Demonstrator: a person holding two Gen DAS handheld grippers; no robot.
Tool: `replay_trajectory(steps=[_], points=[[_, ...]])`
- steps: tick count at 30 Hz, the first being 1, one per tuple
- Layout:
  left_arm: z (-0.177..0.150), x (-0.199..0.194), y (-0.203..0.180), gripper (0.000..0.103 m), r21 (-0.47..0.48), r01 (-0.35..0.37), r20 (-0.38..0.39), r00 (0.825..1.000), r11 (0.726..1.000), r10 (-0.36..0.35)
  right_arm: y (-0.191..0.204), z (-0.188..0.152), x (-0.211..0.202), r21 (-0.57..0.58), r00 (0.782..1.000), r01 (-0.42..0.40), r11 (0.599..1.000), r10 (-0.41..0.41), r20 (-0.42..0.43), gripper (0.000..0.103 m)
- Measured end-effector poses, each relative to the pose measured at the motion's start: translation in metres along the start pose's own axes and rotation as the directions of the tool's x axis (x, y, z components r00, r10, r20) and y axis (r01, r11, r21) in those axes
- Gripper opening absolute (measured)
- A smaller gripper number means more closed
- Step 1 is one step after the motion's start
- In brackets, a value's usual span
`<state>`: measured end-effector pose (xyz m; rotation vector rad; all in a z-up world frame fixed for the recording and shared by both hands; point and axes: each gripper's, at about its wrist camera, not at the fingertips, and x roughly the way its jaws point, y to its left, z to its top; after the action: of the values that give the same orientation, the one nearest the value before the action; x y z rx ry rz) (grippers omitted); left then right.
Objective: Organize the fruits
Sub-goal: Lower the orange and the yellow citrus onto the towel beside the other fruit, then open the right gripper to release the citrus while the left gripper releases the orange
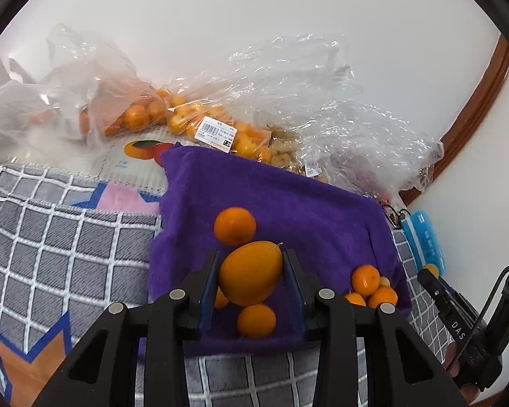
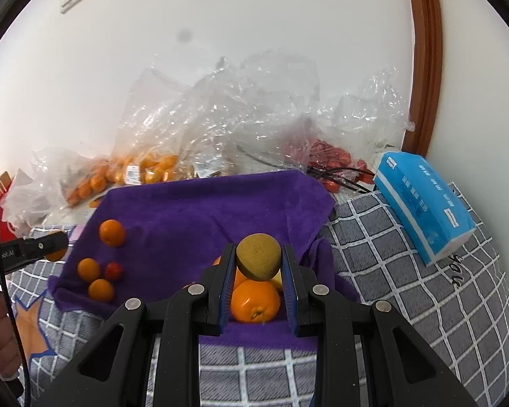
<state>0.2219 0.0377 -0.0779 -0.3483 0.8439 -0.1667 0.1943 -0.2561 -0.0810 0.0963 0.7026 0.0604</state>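
The left claw [image 1: 251, 271] grips a large egg-shaped orange fruit [image 1: 251, 273] between its blue-padded fingers, holding it above the purple towel [image 1: 288, 196]. Just beyond it on the towel lies a round orange [image 1: 234, 225]; another small orange [image 1: 256, 320] lies nearer the camera below the held fruit, and a third peeks out beside the left finger. To the right, at the towel's near corner, a small cluster of mandarins [image 1: 370, 286] sits together.

The right claw [image 2: 258, 264] is closed narrowly on a brownish-green kiwi [image 2: 258, 261], the pads pressing its sides. Directly under it rests a larger orange with its navel facing the camera [image 2: 255, 302], with more orange and yellow fruit partly hidden behind. On the towel's left side in this view lie three loose oranges and a small red fruit [image 2: 113, 270], close together but mostly apart.

The towel is spread over a grey checked blanket [image 2: 390, 254] with star patterns. Behind the towel, against the white wall [image 2: 220, 17], crumpled clear plastic bags [image 1: 288, 78] hold more fruit: one with a price label [image 1: 217, 134] contains small oranges, another in the right wrist view holds red fruit [image 2: 329, 156]. A blue tissue pack [image 2: 424, 210] lies on the blanket to the right, near a brown wooden door frame [image 2: 427, 51].
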Motion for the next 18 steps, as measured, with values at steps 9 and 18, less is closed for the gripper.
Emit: replay_trajectory(steps=[9, 18], points=[[0.005, 0.028, -0.009, 0.035, 0.044, -0.055, -0.038, 0.998, 0.998, 0.057, -0.007, 0.006, 0.04, 0.008, 0.999, 0.017, 1.0, -0.016, -0.04, 0.026], [0.005, 0.042, -0.013, 0.035, 0.078, -0.098, -0.048, 0.994, 0.992, 0.102, -0.004, 0.006, 0.059, -0.002, 0.998, 0.02, 1.0, -0.02, -0.066, 0.026]])
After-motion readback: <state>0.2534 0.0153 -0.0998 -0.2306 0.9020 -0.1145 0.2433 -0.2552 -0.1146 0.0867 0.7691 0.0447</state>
